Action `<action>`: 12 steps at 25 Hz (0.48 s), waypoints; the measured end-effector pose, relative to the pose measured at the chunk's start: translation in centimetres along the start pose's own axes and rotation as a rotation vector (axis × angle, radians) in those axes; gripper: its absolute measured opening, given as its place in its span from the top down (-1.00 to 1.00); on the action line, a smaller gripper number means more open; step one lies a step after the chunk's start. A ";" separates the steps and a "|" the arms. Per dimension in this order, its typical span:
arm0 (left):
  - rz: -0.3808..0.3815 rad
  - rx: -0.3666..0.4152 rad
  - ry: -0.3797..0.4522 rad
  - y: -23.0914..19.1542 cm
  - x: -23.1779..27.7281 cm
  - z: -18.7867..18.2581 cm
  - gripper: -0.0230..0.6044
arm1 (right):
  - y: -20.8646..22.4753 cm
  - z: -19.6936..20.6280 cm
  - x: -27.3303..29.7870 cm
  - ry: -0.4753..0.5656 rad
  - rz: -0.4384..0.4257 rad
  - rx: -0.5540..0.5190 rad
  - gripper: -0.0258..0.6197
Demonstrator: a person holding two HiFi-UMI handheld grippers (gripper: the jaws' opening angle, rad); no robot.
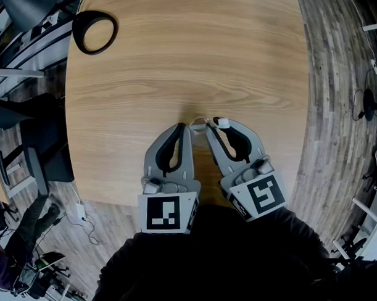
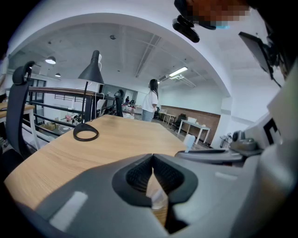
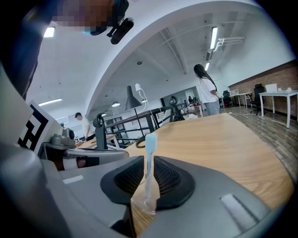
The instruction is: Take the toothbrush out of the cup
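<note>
Fingers [image 3: 173, 179] of right gripper [image 3: 149, 162]: clamped on toothbrush [image 3: 150, 144] handle, placed to lift it straight up. Toothbrush stands upright inside clear cup [image 3: 146, 203] on table [image 3: 223, 139]; left gripper [image 2: 152, 157] pinches the cup wall, apparently to steady it.

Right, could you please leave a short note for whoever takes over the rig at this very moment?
Left gripper: shut on the clear cup, steadying it near the front edge of the table.
Right gripper: shut on the toothbrush, holding its neck just below the head.
Toothbrush: upright, with its lower end in the cup.
Done: both grips appear to be made.
Left to do: lift the toothbrush straight up and clear of the cup while the left gripper holds the cup down.
</note>
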State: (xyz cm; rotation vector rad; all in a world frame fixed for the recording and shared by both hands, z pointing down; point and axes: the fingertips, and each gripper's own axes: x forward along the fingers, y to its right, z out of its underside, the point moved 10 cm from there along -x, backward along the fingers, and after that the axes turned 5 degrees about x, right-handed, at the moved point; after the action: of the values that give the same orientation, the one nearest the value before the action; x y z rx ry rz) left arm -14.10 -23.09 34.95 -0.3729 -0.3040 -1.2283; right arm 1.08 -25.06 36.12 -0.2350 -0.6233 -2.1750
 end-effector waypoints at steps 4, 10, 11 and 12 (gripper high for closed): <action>0.004 -0.005 -0.014 0.1 0.1 0.1 0.90 | 0.1 0.0 0.0 0.013 0.005 0.007 0.80; 0.003 -0.001 -0.011 -0.1 0.1 0.2 0.90 | 0.0 0.0 0.1 0.010 0.007 0.005 0.83; 0.004 -0.002 -0.010 -0.1 0.1 0.2 0.90 | 0.1 0.0 0.1 0.010 0.007 0.005 0.83; 0.004 -0.001 -0.009 -0.1 0.1 0.1 0.90 | 0.1 0.0 0.1 0.010 0.007 0.005 0.83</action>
State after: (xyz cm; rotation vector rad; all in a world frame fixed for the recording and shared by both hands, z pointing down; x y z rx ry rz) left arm -14.13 -23.15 35.13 -0.3801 -0.3100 -1.2232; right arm 1.08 -25.18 36.17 -0.2233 -0.6217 -2.1663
